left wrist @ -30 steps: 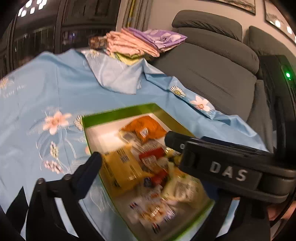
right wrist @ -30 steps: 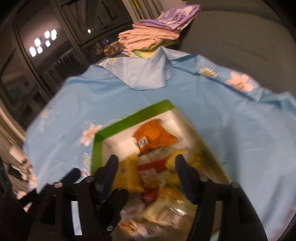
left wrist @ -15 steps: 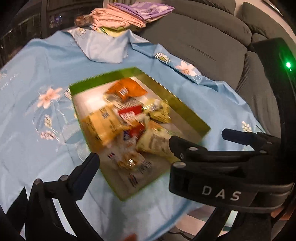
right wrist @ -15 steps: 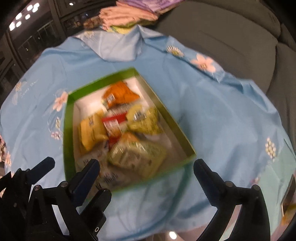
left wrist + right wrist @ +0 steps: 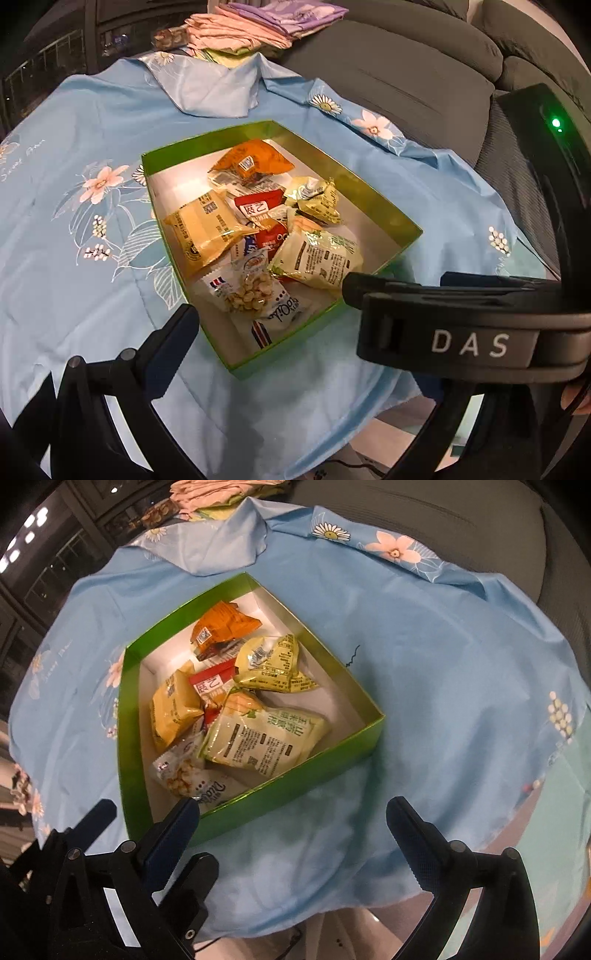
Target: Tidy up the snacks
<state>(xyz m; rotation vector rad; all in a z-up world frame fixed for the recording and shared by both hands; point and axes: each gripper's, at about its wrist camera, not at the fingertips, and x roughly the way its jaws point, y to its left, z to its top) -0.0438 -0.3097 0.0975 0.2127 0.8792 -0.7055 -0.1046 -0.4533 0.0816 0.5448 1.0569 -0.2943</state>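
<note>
Both tongs (image 5: 269,306) (image 5: 291,816) have drawn back from the snack box (image 5: 129,738), spread wide, empty.

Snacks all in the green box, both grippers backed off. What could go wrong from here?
1. The green box sits near the table's front edge on a loose blue tablecloth; snagging the cloth could drag it off.
2. The packets are piled up; grabbing the corn-snack bag may shift the peanut packet partly beneath it.
</note>
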